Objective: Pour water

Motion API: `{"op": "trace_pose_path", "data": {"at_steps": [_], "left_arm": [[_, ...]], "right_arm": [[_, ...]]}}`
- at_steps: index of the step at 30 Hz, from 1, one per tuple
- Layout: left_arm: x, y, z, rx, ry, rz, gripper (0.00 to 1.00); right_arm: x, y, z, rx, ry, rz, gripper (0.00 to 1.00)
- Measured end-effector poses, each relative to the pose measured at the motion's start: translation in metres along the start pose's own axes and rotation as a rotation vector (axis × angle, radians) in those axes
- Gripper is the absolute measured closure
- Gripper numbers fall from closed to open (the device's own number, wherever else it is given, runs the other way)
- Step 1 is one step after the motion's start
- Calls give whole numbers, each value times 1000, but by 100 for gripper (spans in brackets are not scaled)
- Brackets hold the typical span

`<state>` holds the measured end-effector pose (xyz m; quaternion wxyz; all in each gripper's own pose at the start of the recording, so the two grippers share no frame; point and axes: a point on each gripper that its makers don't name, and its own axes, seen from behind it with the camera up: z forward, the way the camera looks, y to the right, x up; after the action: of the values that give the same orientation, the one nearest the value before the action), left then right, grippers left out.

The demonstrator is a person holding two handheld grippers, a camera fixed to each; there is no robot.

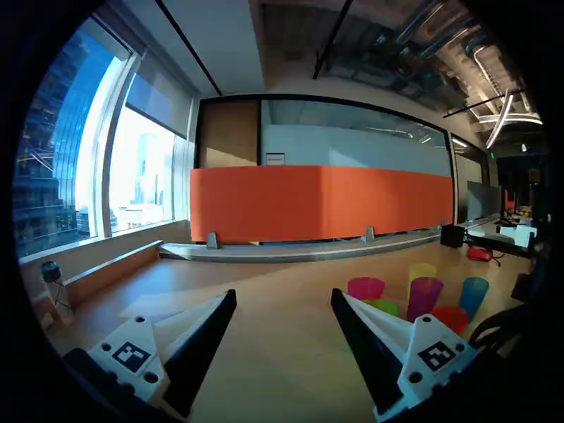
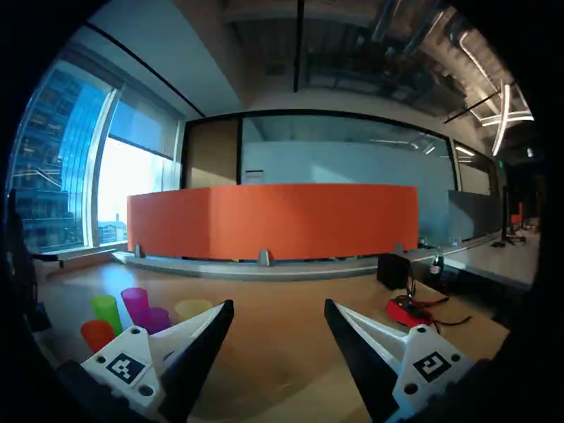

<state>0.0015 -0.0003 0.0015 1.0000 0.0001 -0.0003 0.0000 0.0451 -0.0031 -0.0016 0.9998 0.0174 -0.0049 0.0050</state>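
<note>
Several translucent plastic cups stand grouped on the wooden table. In the left gripper view they sit at the right: a pink cup (image 1: pixel 365 287), a purple cup (image 1: pixel 424 296), a yellow cup (image 1: pixel 421 271), a blue cup (image 1: pixel 474 295), a red cup (image 1: pixel 450 318) and a green cup (image 1: pixel 381 306). My left gripper (image 1: pixel 283 303) is open and empty, the cups just beyond its right finger. In the right gripper view the cups lie at the lower left: green cup (image 2: pixel 106 311), magenta cup (image 2: pixel 135 303), red cup (image 2: pixel 96 334), yellow cup (image 2: pixel 192 308). My right gripper (image 2: pixel 278 313) is open, nothing between its fingers.
An orange partition (image 1: pixel 321 202) runs across the far edge of the table. Large windows (image 1: pixel 92 169) fill the left wall. A black box (image 2: pixel 393 271), a red object (image 2: pixel 405 311) with cables and a bottle (image 2: pixel 436 266) sit to the right on the table.
</note>
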Motion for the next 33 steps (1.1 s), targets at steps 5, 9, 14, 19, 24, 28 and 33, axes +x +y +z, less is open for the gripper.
{"op": "trace_pose_path", "data": {"at_steps": [5,9,14,19,24,28,33], "left_arm": [[18,-3,10,4,-5,2,0],[39,-2,19,-6,-4,3,0],[64,0,27,-18,-5,11,0],[90,0,34,-23,-12,30,0],[117,1,41,-35,-10,49,0],[135,0,45,-38,-11,53,0],[158,2,49,-51,-3,56,0]], "right_arm": [[23,-2,4,29,-21,-13,1],[41,-4,11,50,-42,-23,1],[65,-11,18,85,-61,-13,1],[88,-16,25,115,-66,-3,1],[112,-22,31,140,-63,-11,1],[130,-26,35,159,-58,-25,1],[151,-32,38,182,-49,-35,1]]}}
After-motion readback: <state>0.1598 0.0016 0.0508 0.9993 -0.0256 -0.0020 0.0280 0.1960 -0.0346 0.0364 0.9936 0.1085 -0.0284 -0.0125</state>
